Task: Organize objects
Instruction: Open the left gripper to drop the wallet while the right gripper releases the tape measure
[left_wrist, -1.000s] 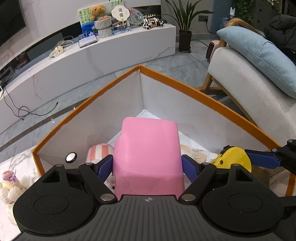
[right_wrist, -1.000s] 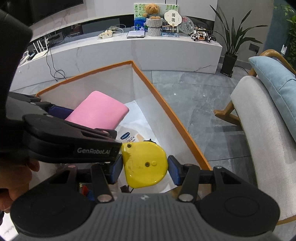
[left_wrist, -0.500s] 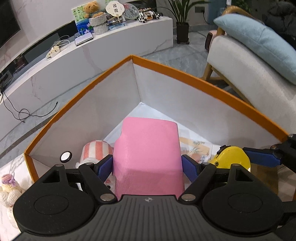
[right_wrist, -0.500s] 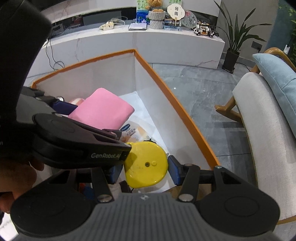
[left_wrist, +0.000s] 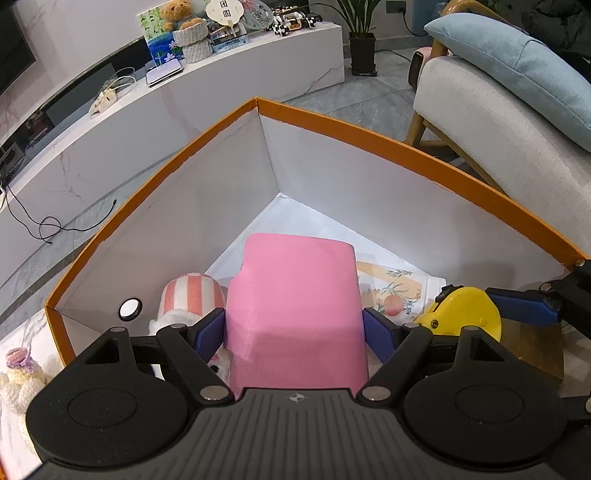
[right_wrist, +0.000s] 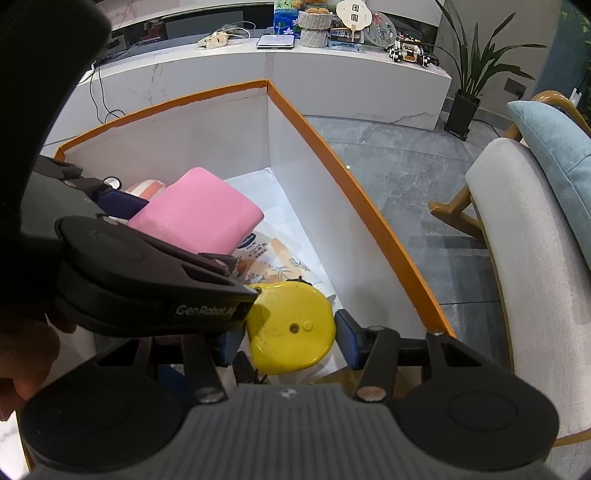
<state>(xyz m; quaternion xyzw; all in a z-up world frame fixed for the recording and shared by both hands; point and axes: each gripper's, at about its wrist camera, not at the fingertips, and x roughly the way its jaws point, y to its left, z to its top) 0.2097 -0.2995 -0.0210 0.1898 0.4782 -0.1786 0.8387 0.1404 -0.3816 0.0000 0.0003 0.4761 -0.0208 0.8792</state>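
- The left claw (left_wrist: 293, 334) pinches a big pink block (left_wrist: 295, 295). A blue pad presses on each side of it.
- The pink block sticks out ahead of the left claw, over the inside of a white box with an orange rim (left_wrist: 369, 127).
- Just left of the left claw, down in the box, sits a soft toy with orange and white stripes (left_wrist: 192, 293). A small round silver thing (left_wrist: 130, 308) shows on the box wall beside it.
- The right claw (right_wrist: 288, 341) pinches a yellow tape measure (right_wrist: 291, 325). Its right pad touches the yellow side. The left pad is partly hidden behind the left claw's black body.
- The yellow tape measure is low in the box, right of the left claw and close to the box's right wall.
- A flat packet with fruit pictures (left_wrist: 395, 295) lies on the box floor ahead of the right claw, under the pink block's far end.
- Outside the box, left of the left claw, a knitted toy with a purple bow (left_wrist: 18, 373) sits on the marble bench (left_wrist: 29, 325).
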